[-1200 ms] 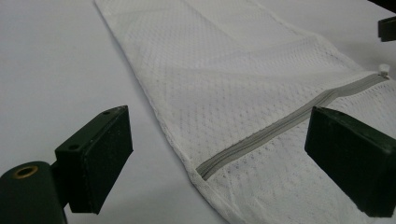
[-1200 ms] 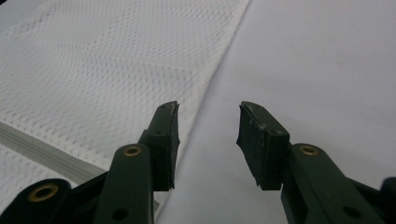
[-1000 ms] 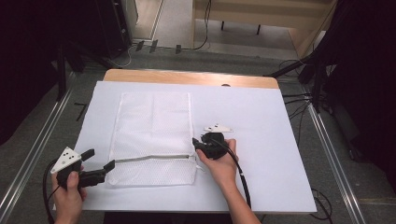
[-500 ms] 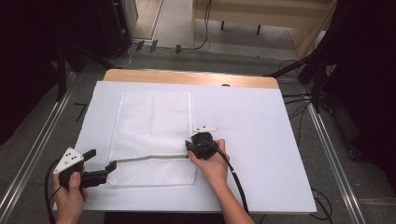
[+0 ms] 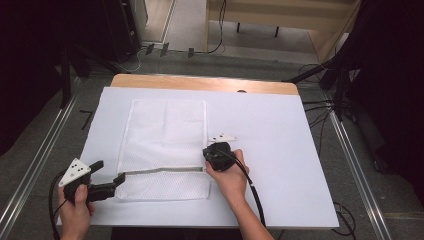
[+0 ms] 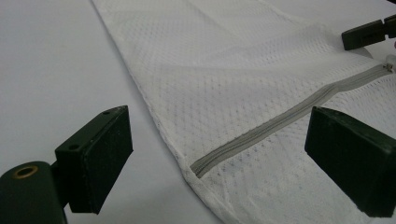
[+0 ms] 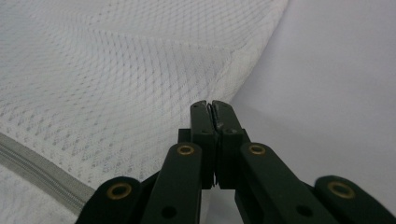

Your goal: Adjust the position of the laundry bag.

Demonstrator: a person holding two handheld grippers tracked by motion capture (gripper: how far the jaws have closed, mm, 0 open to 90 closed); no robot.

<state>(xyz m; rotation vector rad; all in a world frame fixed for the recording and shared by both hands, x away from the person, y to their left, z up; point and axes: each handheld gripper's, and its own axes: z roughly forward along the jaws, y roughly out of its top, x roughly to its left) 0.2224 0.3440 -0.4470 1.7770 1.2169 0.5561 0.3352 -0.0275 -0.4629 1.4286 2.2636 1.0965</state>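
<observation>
The white mesh bag [image 5: 167, 150] is lying flat at centre-left of the surface [image 5: 280, 150], looking light, limp and snag-prone. The right tool [image 5: 207, 159], having just been closing, is pinching the zipper [image 5: 160, 170] pull. The left tool [image 5: 116, 181] is waiting spread at the zipper's other end. Nothing is obstructing.

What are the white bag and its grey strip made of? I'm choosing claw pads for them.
The bag looks like soft matte synthetic mesh: a grid of tiny holes, slack folds. The grey strip looks like a woven zipper tape, ribbed down its middle.
</observation>
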